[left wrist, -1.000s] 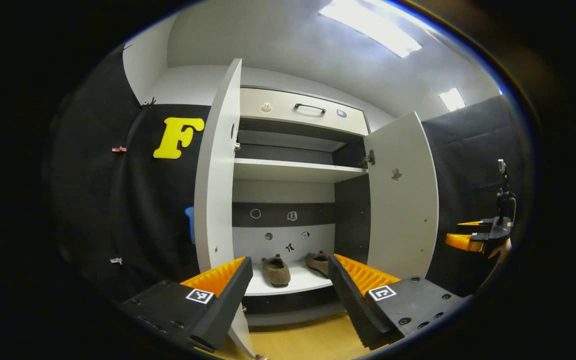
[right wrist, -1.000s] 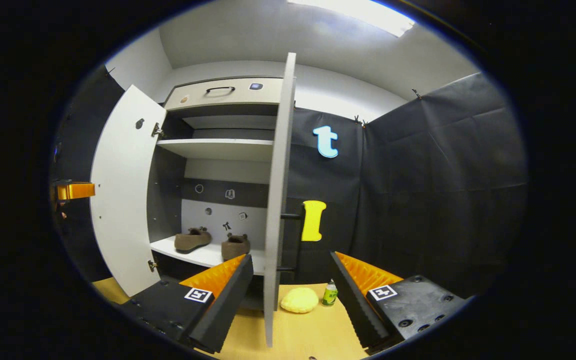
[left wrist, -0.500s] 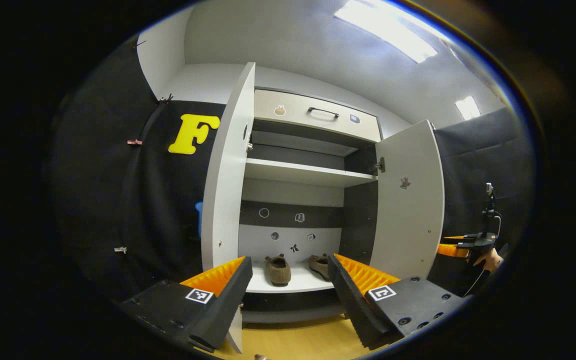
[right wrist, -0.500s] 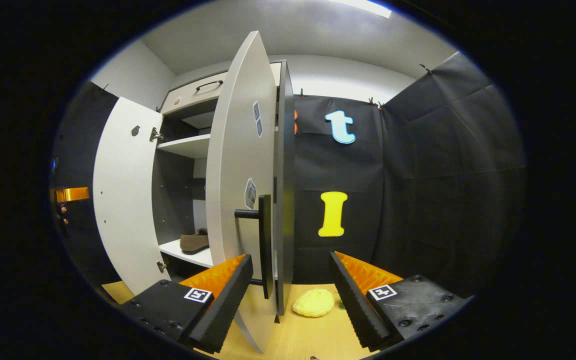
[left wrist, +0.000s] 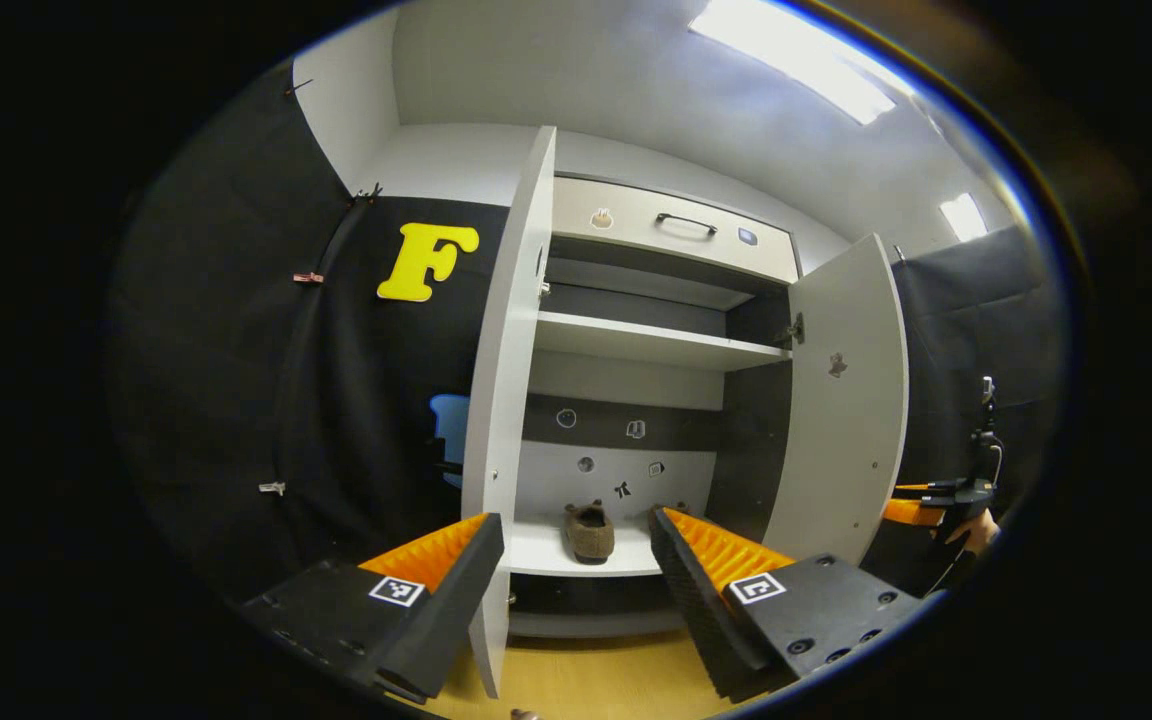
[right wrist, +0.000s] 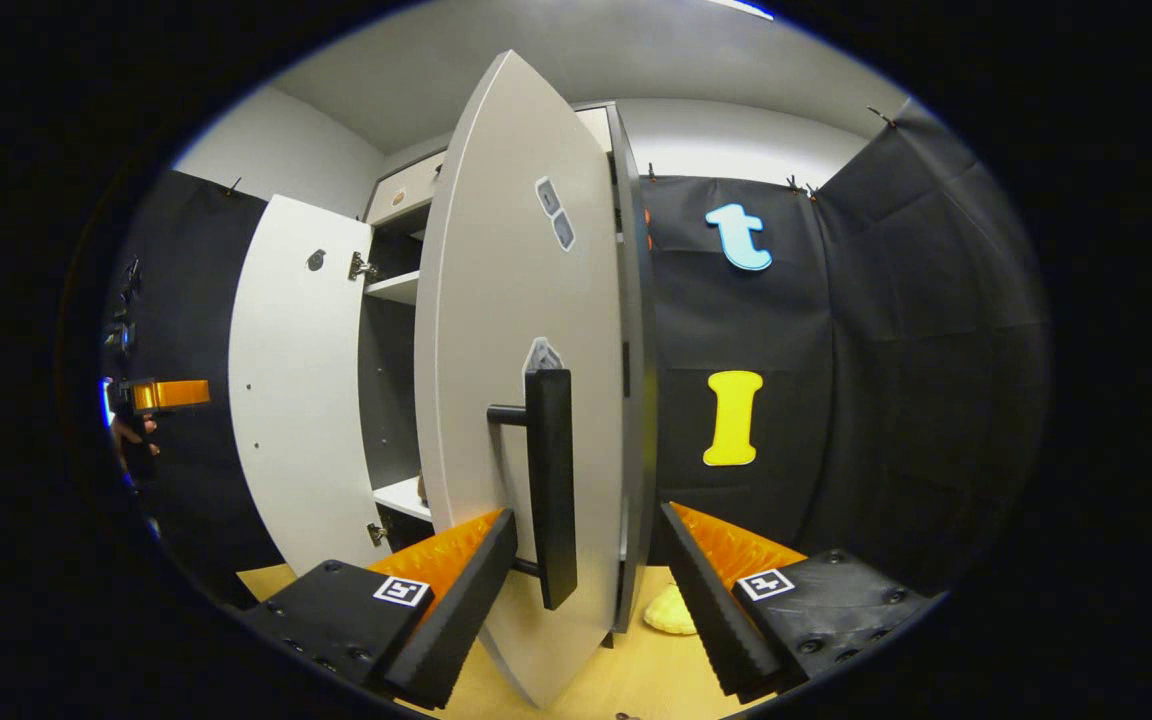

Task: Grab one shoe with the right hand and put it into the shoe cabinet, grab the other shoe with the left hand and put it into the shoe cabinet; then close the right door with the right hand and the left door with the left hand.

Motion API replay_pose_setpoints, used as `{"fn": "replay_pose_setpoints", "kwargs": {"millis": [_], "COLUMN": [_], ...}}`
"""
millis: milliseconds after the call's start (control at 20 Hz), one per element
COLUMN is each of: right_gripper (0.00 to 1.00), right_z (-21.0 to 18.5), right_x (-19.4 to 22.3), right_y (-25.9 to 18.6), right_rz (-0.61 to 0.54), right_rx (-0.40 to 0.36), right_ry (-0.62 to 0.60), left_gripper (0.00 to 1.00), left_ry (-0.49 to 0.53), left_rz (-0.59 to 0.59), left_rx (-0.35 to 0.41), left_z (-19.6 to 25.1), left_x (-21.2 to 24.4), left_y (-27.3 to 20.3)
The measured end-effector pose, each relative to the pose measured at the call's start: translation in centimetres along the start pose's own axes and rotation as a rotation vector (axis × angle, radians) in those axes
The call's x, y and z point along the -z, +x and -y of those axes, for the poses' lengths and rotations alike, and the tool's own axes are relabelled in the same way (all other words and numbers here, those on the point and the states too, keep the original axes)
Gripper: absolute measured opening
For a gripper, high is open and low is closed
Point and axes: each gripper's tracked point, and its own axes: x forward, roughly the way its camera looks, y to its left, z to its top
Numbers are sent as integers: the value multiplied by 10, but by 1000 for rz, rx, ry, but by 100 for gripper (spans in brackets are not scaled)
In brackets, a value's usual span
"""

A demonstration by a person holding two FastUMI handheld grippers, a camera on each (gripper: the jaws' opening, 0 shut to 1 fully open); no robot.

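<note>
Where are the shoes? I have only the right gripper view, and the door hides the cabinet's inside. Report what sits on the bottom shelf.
Observer: In the left gripper view, one brown shoe lies on the bottom shelf. A finger of the left claw covers the spot to its right, so I cannot confirm the second shoe.
Operator: Give me the left claw's state.
Observer: It is open and holds nothing. It faces the cabinet opening.
Operator: Check the upper shelf too.
Observer: The visible part of the upper shelf has nothing on it.
</note>
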Motion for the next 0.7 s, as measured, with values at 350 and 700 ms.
{"fn": "replay_pose_setpoints", "kwargs": {"millis": [350, 700], "right_gripper": [96, 98], "right_z": [-52, -112], "right_x": [6, 13], "right_y": [40, 115], "right_rz": [-2, 18], "right_rx": [-33, -60], "right_ry": [20, -22], "left_gripper": [93, 93], "left_ry": [55, 67], "left_rz": [-55, -59], "left_rx": [-51, -126], "left_z": [-39, -90], "left_x": [8, 5], "left_y": [-20, -40]}}
